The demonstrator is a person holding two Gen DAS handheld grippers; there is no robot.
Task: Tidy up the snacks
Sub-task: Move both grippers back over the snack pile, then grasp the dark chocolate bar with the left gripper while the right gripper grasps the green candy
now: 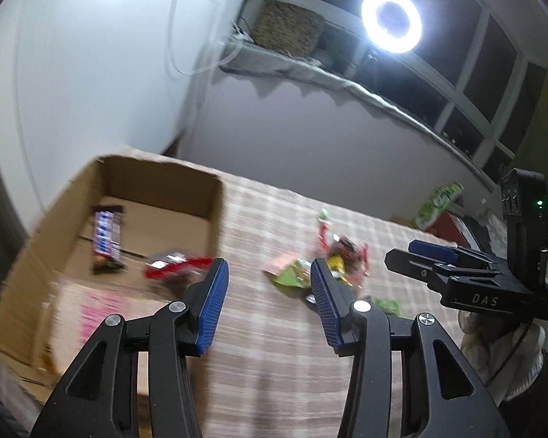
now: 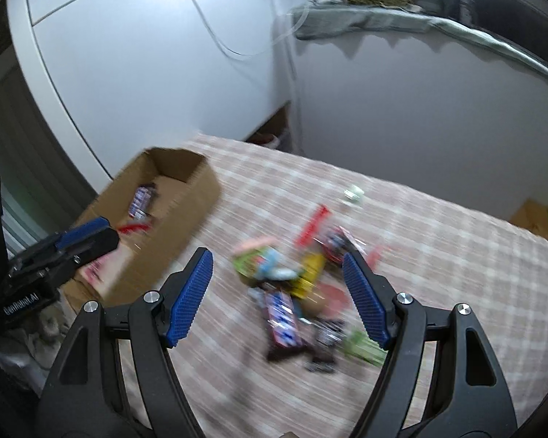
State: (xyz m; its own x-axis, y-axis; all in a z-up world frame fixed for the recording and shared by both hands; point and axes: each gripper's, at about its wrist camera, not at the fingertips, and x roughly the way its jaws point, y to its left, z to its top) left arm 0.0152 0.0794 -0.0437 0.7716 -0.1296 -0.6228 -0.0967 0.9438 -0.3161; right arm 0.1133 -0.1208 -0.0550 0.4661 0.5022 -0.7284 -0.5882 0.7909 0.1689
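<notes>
An open cardboard box (image 1: 201, 197) sits on the checked tablecloth at the left. It holds a dark bar with blue-white lettering (image 1: 107, 237) and a red packet (image 1: 175, 264). A pile of snack packets (image 1: 321, 259) lies to its right. My left gripper (image 1: 268, 284) is open and empty, above the cloth beside the box. My right gripper (image 2: 277, 277) is open and empty above the pile (image 2: 299, 277), where a dark bar (image 2: 283, 315) lies nearest. The box also shows in the right wrist view (image 2: 186, 189). Both views are motion-blurred.
The right gripper's body (image 1: 467, 273) shows at the right of the left view. The left gripper's body (image 2: 62, 252) shows at the left of the right view. A white wall and a window sill stand behind the table (image 2: 438, 237). A ring light (image 1: 391, 20) glares above.
</notes>
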